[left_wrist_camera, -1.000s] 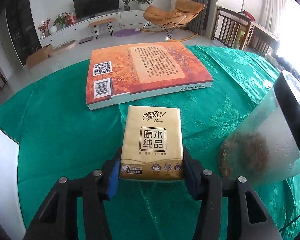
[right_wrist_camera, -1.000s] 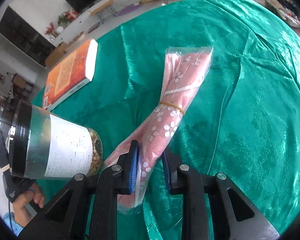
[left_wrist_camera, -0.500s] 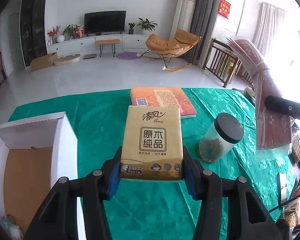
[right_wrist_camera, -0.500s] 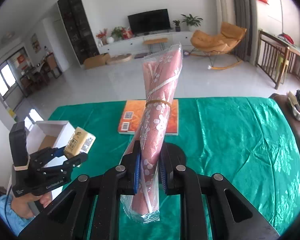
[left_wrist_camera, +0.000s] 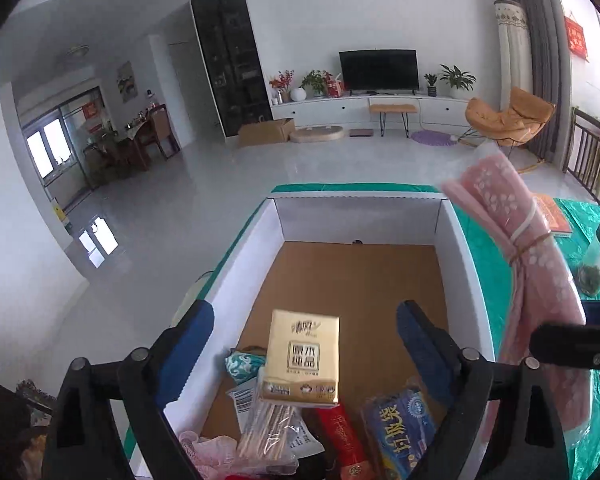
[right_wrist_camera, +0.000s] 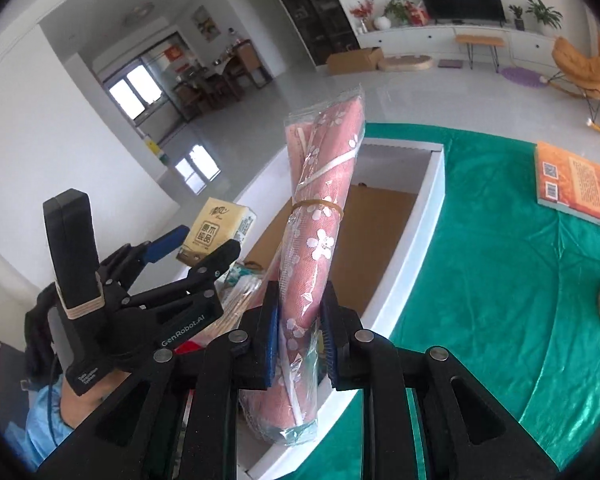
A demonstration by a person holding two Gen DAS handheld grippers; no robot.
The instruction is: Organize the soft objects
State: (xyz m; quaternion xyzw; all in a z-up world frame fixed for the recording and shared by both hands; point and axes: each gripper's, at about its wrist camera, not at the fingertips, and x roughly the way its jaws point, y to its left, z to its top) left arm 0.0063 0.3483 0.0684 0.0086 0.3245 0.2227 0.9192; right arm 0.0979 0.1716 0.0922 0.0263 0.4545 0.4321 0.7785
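A: Left gripper (left_wrist_camera: 305,354) jaws opening wide, blue pads clear of the tissue pack (left_wrist_camera: 301,358) on both sides. Pack sits between them, unsupported, over the near end of the white box (left_wrist_camera: 456,240).

B: Right gripper (right_wrist_camera: 299,334)?

A: Jaws easing open too, but the pink cloth roll (right_wrist_camera: 320,216) in its clear sleeve is between the pads and looks to be touching them yet. Roll stands up and forward from the gripper, over the box's near wall.

B: Below the left gripper?

A: Soft goods heaped at the near end: a blue packet (left_wrist_camera: 400,428), a red packet (left_wrist_camera: 342,436), a clear bag of sticks (left_wrist_camera: 272,424). Beyond, bare brown box floor.

B: Handling?

A: Judging by looks, the pack is light and squashy, takes a grip across its narrow sides. Roll is limp and the sleeve slick; hold it near the rubber band (right_wrist_camera: 318,205), where it is bundled tightest.

B: Farther out?

A: Right of the right gripper, green table (right_wrist_camera: 500,260) with an orange book (right_wrist_camera: 576,188), well apart from the box.
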